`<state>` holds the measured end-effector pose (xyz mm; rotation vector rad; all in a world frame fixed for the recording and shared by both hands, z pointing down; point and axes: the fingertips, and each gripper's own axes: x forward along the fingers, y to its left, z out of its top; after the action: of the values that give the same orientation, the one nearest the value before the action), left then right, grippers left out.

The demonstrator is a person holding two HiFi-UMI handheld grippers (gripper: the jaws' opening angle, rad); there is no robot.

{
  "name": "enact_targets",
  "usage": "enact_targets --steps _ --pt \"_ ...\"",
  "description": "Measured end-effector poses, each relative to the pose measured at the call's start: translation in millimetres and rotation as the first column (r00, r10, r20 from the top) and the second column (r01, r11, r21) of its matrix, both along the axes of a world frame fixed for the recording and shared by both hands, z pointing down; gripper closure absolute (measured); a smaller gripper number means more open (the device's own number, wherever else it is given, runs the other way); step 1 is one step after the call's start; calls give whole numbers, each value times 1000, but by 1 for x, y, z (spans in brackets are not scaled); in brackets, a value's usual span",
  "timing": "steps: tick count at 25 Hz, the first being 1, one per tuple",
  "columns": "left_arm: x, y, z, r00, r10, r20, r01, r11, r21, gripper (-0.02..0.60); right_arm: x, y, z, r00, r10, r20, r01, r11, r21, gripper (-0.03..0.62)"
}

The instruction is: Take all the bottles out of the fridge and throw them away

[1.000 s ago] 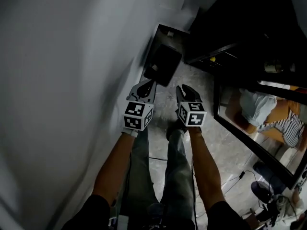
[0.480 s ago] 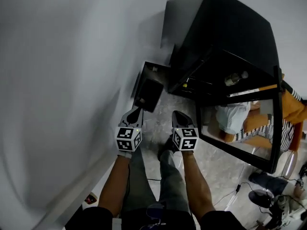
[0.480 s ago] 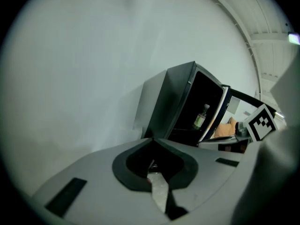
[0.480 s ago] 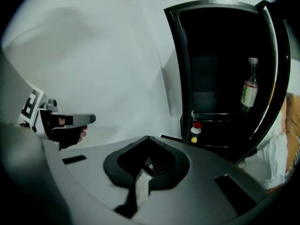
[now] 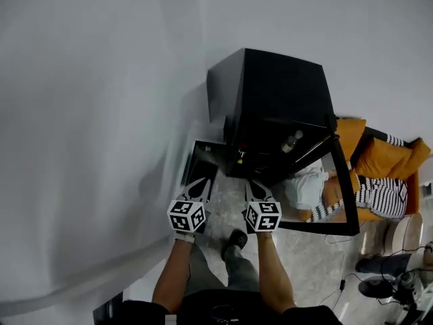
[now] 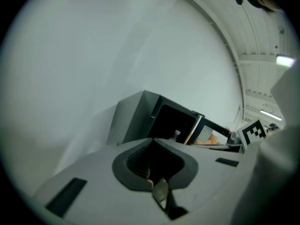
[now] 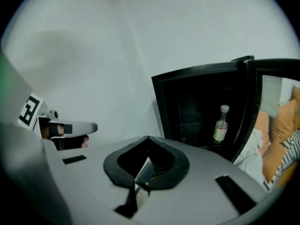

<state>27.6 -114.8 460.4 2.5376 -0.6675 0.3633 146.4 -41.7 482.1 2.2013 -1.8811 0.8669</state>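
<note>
The left gripper (image 5: 200,189) and the right gripper (image 5: 255,189) both have their jaws pressed together on nothing. Well ahead of the right fingertips and slightly to their right, the bottle (image 7: 221,123) stands upright inside the open fridge (image 5: 270,93).

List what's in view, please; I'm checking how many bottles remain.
fridge: one, black, against the wall, door open
bottle: one, clear, green label, upright in the fridge
bin: one, black, floor left of the fridge
seat: one, orange, right of the fridge
seated person: one, striped top, on the seat
left gripper: one, grey, shut, empty, near the bin
right gripper: one, grey, shut, empty, before the fridge
arms: two, bare, behind the grippers
</note>
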Motion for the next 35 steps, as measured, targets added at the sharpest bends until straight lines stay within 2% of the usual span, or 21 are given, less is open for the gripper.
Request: enact_targets --steps 4,7,12,16,23,29,35 --pt "31 24 -44 998 49 -49 -49 999 18 580 32 23 -56 997 77 -11 -76 995 61 586" --pt "47 35 -73 996 73 -59 -70 996 51 580 53 39 -87 992 128 -10 -126 987 104 586" --pt "69 51 -108 994 101 -35 -96 988 123 580 82 68 -121 982 191 -6 -188 971 144 586" --pt "84 61 -116 993 119 -4 -117 981 155 580 104 87 -135 977 213 -1 -210 966 149 586" --pt "107 68 -131 988 152 27 -154 972 177 580 124 91 -155 986 164 -29 -158 976 148 586" --pt "125 56 -142 985 170 34 -173 962 213 580 125 82 -146 992 95 -87 -85 990 112 586" --pt "138 48 -143 982 185 50 -191 956 221 580 129 73 -139 993 72 -94 -64 994 86 586"
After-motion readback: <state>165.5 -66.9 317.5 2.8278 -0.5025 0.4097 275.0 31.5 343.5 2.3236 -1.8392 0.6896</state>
